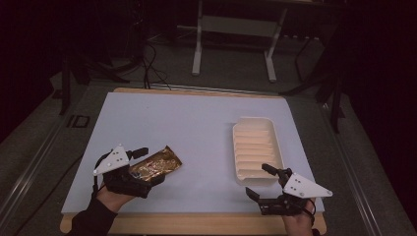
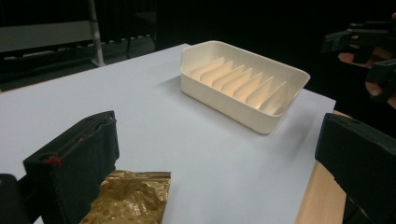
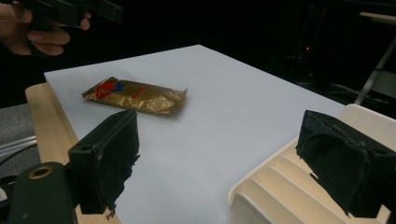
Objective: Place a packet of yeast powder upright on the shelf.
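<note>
We are at the start of a pick: our left tool (image 1: 143, 164) hangs over the near end of the gold snack packet (image 1: 156, 165), which lies flat on the white table (image 1: 196, 128) near its front left corner. The jaws stand spread, one at the packet's near end and the other well out to the side, so nothing is pinched yet. In the left gripper view the packet's crimped end (image 2: 133, 198) sits just beside the inner face of one jaw, and the other jaw is far off across bare table.

Our right tool (image 1: 261, 181) waits at the front right, also spread and holding nothing, just beside the near end of the cream ribbed tray (image 1: 255, 146). In the right gripper view the tray's rim (image 3: 280, 163) lies between its jaws.

We judge the next move to be for the left tool: settle lower, bring the packet's end squarely between the jaws, then close on it. The foil looks thin and slippery, so the grip should take the crimped edge. The tray looks like the likely destination.
</note>
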Available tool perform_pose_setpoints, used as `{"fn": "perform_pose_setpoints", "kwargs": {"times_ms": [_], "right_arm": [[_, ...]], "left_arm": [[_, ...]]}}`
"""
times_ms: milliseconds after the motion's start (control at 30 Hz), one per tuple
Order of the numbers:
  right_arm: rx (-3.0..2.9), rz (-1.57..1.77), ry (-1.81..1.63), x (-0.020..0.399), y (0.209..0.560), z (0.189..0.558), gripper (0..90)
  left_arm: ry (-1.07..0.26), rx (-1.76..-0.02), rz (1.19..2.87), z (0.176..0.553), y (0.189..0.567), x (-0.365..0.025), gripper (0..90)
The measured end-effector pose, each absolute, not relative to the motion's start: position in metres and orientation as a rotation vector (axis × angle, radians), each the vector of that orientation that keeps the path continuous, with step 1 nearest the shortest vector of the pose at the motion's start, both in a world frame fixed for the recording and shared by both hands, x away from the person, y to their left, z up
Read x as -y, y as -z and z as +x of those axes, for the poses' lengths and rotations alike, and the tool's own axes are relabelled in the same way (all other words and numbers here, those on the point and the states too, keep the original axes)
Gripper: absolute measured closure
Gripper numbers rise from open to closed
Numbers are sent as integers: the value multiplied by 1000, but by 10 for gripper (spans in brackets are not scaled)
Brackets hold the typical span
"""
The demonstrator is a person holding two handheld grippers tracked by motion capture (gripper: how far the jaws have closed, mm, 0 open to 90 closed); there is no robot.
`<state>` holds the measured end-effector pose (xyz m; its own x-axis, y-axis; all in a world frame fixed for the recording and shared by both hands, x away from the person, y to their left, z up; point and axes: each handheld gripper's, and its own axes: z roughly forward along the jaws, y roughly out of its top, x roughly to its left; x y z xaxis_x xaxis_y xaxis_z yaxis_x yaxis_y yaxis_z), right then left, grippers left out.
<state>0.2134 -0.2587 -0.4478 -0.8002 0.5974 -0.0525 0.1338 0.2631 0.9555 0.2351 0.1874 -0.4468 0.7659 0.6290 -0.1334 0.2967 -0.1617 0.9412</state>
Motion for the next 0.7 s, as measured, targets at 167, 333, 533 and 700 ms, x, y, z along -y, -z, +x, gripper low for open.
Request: {"fn": "perform_pose_setpoints", "kwargs": {"times_ms": [167, 333, 533, 700], "right_arm": [[-2142, 689, -1545, 259, 447, 213, 128], [-2148, 679, -1548, 259, 447, 212, 128], [-2153, 679, -1553, 259, 446, 212, 129], [-2160, 684, -1548, 259, 447, 213, 128]], "left_arm": [[-343, -733, 1767, 245, 449, -183, 8], [-349, -727, 1805, 255, 451, -177, 8], [-358, -734, 1837, 266, 453, -174, 9], [-353, -741, 1863, 279, 457, -173, 20]]}}
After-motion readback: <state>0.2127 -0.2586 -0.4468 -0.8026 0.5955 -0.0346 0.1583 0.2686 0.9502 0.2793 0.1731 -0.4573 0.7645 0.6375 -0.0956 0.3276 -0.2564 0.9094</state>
